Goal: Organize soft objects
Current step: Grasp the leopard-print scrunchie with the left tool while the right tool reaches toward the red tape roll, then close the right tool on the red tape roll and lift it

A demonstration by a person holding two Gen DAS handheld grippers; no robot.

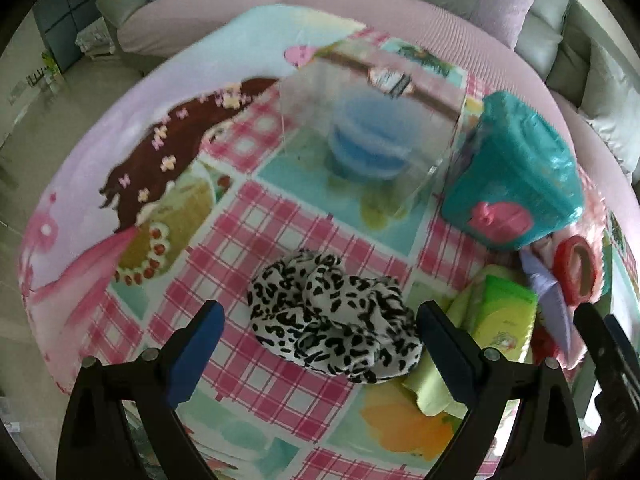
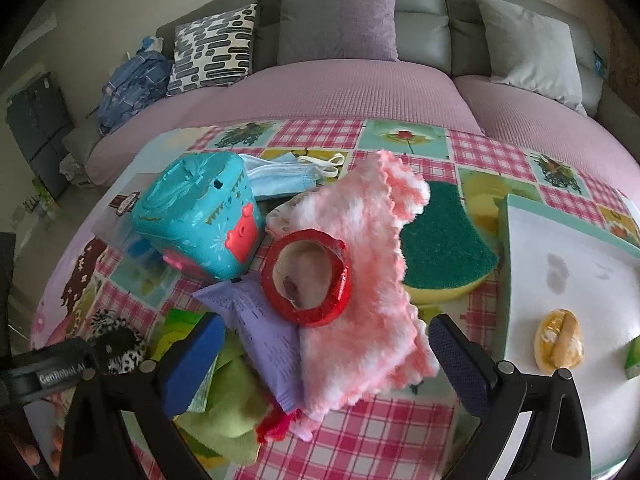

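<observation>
Patterned tablecloth [image 1: 280, 376]: pink checks and picture panels, spread under both grippers; lower edge hidden behind the gripper bodies.

White tray [image 2: 568, 280]: right of the right gripper, cut off by the frame edge; carries a small yellow wrapped item [image 2: 559, 345], contents unclear.

Clear box [image 1: 372, 128]: ahead of the left gripper, blurred; a blue tub [image 1: 370, 140] shows through its wall.

Teal plastic case [image 2: 200, 216]: ahead-left of the right gripper, pink clasp facing it, tilted.

Pink fluffy cloth [image 2: 360, 280]: directly ahead of the right gripper, near end reaching between its fingers, untouched.

Green scouring sponge [image 2: 440, 240]: ahead-right, partly under the pink cloth.

Leopard-print cloth [image 1: 332, 316]: crumpled, just ahead of the left gripper, between its finger lines, apart from both.

Purple packet [image 2: 264, 328]: ahead-left of the right gripper, printing illegible.

Green cloth [image 2: 228, 412]: beneath the right gripper's left finger, mostly covered.

Red tape roll [image 2: 308, 276]: lies on the pink cloth.

Face mask [image 2: 280, 176]: behind the case, partly hidden.

Left gripper [image 1: 320, 344]: jaws wide apart, empty.

Right gripper [image 2: 326, 356]: jaws wide apart, empty.
</observation>
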